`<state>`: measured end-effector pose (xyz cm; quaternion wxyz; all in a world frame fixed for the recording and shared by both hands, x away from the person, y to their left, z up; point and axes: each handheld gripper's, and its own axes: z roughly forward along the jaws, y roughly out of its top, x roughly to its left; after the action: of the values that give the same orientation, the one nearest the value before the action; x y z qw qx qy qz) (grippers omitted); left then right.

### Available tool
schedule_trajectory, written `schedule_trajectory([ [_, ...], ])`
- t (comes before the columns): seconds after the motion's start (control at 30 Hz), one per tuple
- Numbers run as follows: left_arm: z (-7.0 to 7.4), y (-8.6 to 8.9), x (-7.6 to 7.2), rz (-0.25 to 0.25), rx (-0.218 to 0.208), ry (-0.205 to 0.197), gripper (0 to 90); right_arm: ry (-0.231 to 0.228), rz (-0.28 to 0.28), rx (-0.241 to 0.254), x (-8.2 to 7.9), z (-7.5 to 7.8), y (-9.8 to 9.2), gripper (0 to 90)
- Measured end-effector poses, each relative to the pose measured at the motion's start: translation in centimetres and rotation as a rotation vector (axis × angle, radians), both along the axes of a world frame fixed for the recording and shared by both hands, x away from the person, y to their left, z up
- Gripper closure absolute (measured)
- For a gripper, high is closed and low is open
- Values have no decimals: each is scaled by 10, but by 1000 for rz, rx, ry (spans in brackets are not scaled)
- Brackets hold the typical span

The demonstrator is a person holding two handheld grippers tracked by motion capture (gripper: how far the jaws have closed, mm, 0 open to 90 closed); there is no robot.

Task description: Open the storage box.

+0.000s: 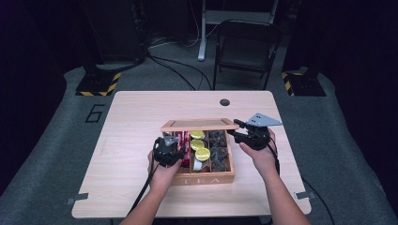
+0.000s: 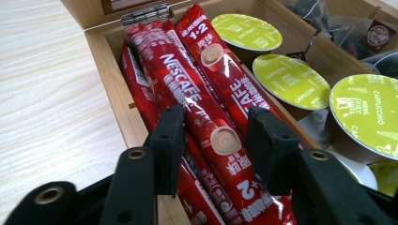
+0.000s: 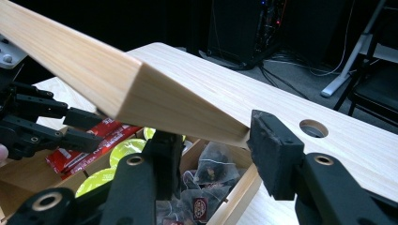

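The left tongs (image 2: 213, 140) are hanging released over the left compartment of the wooden tea box (image 1: 206, 179), their jaws parted on either side of a red Nescafé coffee stick (image 2: 197, 108) without yet pinching it; the right tongs (image 1: 240, 129) are grasping the box's lid (image 3: 131, 89) by its edge, one jaw under it and one over, and propping it raised at the box's far right corner; the box is sitting toward the near edge of the desk (image 1: 136, 122), a little right of its middle; yellow-green capsules (image 2: 291, 79) are filling the middle compartment and dark tea bags (image 3: 211, 168) the right one. The step in hand is probably picking out a coffee stick; the next move is calling for the left jaws to sink a little, clench on that stick and lift it clear while the right tongs are keeping the lid up.
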<state>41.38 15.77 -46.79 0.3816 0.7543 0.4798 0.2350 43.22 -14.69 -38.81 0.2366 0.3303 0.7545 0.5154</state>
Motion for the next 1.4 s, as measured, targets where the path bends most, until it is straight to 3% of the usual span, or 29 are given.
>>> schedule_trajectory([
  [0.07, 1, 2, 0, 1, 9, 1, 612, 0, -1, -1, 0, 0, 0, 549],
  [0.17, 2, 5, -1, 15, -30, 12, 688, 0, -1, 0, 0, 0, 0, 549],
  [0.2, 3, 6, -1, 16, -20, 13, 716, 0, -1, 0, 0, 0, 0, 549],
  [0.4, 6, 8, -3, 25, -35, -8, 787, 1, 1, 2, 0, 0, 0, 549],
  [0.47, 6, 6, -5, 30, -56, -13, 791, -1, 2, 0, 0, 0, 0, 549],
  [0.53, 7, 7, -6, 24, -45, -12, 792, -1, 3, 0, 0, 0, 0, 550],
  [0.77, 9, 9, -11, 14, -71, -9, 793, -4, 5, 0, -1, 0, -1, 549],
  [0.93, 11, 14, -15, -2, -57, 1, 797, -1, 1, 3, -1, 1, 0, 550],
  [1.4, 20, 28, -27, 0, -80, -13, 798, -3, -2, 6, -1, 1, 0, 550],
])
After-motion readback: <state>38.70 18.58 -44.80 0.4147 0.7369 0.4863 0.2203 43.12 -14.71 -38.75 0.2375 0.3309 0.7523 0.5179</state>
